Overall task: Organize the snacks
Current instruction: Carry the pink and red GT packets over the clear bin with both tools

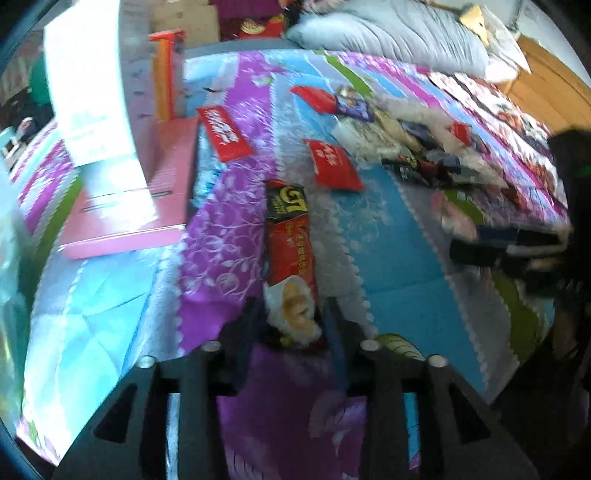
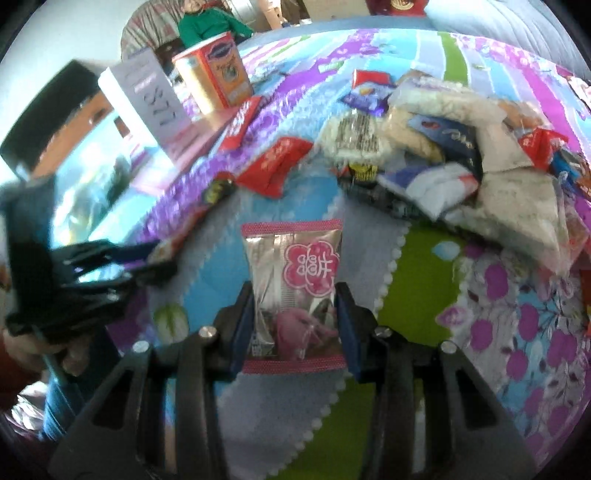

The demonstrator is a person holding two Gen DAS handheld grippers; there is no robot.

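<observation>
My left gripper is shut on the near end of a long red and black snack packet, held above the patterned bedspread. My right gripper is shut on a silver packet with pink edges and a pink flower logo. The left gripper also shows at the left of the right wrist view; the right one shows at the right edge of the left wrist view. A heap of mixed snack packets lies ahead on the bed, also seen in the left wrist view. Three flat red packets lie apart from it.
A pink box with a white upright card stands at the left of the bed. An orange box stands behind it. A grey pillow lies at the bed's head. The bedspread is bare near me.
</observation>
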